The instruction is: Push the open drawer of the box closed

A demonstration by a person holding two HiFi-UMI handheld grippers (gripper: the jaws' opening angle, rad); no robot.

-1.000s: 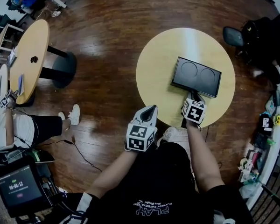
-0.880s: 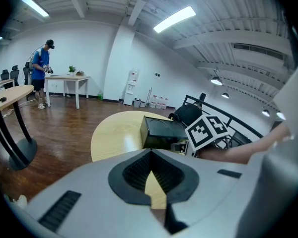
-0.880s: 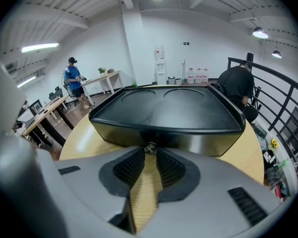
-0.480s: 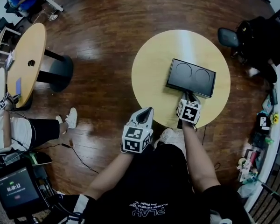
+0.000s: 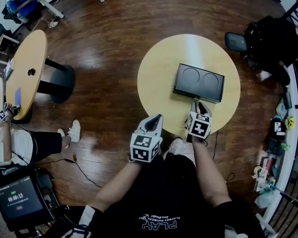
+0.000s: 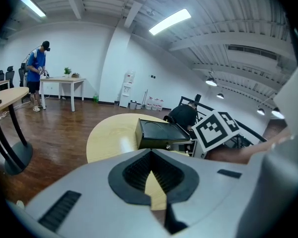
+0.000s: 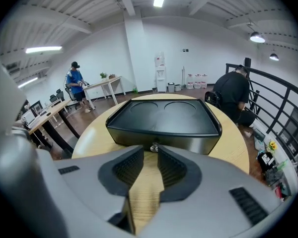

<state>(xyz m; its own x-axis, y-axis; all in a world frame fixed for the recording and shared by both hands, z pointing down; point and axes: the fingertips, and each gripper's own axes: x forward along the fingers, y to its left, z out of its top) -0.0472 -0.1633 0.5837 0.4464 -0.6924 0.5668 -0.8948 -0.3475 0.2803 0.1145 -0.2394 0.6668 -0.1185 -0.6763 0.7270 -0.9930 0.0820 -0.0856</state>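
Note:
A black box [image 5: 198, 82] with two round recesses in its lid lies on the round yellow table [image 5: 159, 78]. In the right gripper view its drawer front [image 7: 164, 142] looks flush with the box, and a small metal knob [image 7: 153, 147] sits in the middle. My right gripper [image 5: 197, 103] points at that front. Its jaws are opening, and the knob stands just ahead of the tips [image 7: 150, 151], untouched by the pads. My left gripper [image 5: 158, 119] hangs shut off the table's near edge, holding nothing [image 6: 150, 153]. The box [image 6: 159, 133] lies to its front right.
A second wooden table [image 5: 25, 68] on a black pedestal stands at the far left, with a seated person's legs [image 5: 44, 135] beside it. A person in black [image 5: 270, 38] crouches by a railing at the right. A timer tablet [image 5: 17, 200] sits at the lower left.
My right gripper has drawn back a little from the box's front towards the table edge. The left gripper has barely moved. The head view has shifted slightly.

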